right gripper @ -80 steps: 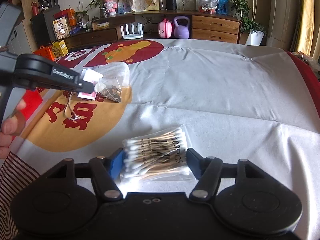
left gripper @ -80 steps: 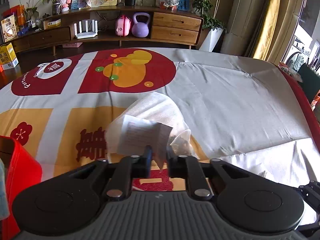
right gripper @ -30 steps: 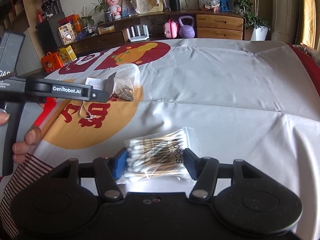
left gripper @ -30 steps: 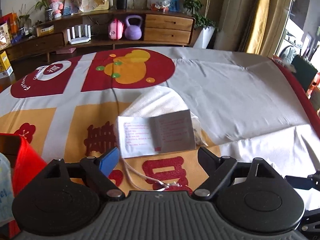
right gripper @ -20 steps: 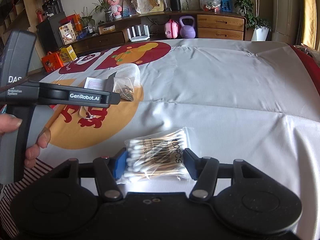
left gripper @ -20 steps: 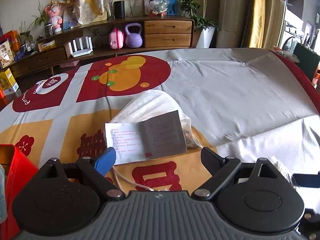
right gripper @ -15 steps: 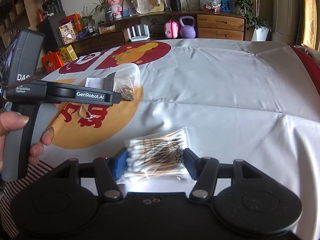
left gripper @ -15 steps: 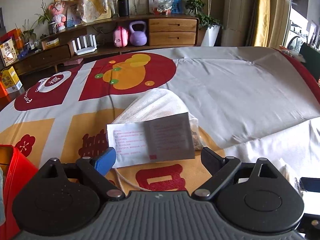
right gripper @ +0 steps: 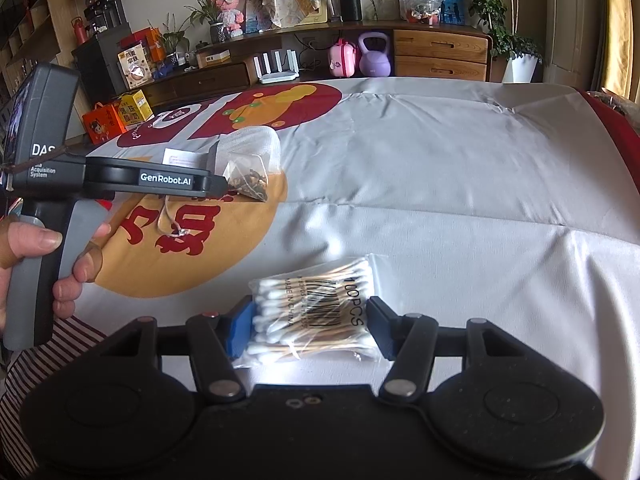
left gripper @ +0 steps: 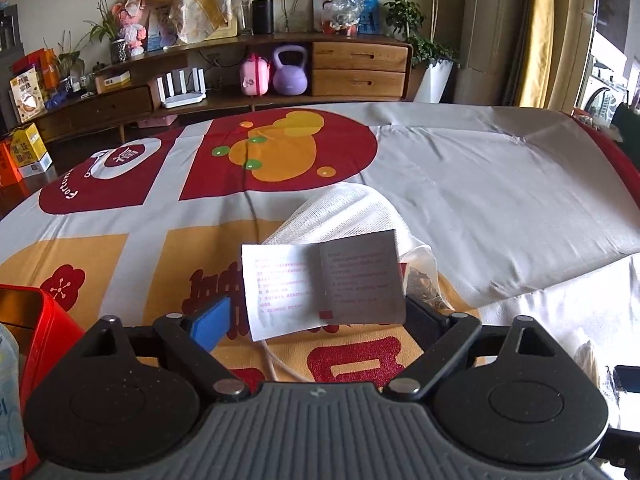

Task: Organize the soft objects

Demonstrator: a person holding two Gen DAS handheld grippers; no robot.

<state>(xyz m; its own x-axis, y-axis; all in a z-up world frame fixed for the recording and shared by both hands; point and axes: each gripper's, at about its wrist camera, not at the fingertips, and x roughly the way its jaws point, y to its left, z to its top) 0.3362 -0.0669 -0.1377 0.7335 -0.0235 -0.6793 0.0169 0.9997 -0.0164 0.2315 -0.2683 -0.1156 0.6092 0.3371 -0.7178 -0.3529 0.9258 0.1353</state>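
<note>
A white mesh pouch (left gripper: pixel 344 216) with a folded paper leaflet (left gripper: pixel 322 282), a sachet of dried bits (right gripper: pixel 250 180) and a thin cord (left gripper: pixel 276 362) lies on the printed cloth. My left gripper (left gripper: pixel 316 322) is open, its fingers on either side of the leaflet's near edge. It also shows in the right wrist view (right gripper: pixel 218 184). A clear bag of cotton swabs (right gripper: pixel 314 310) lies on the white cloth. My right gripper (right gripper: pixel 310 328) is open, with its blue pads close on both sides of the bag.
A red box (left gripper: pixel 38 344) stands at the lower left of the left wrist view. The table is covered with a red, yellow and grey cloth (left gripper: pixel 480 184). A wooden sideboard (left gripper: pixel 352 68) with a purple kettlebell stands behind it.
My left gripper let go of the leaflet and opened wide, and the pouch now rests on the cloth. The right gripper and the swab bag have hardly moved.
</note>
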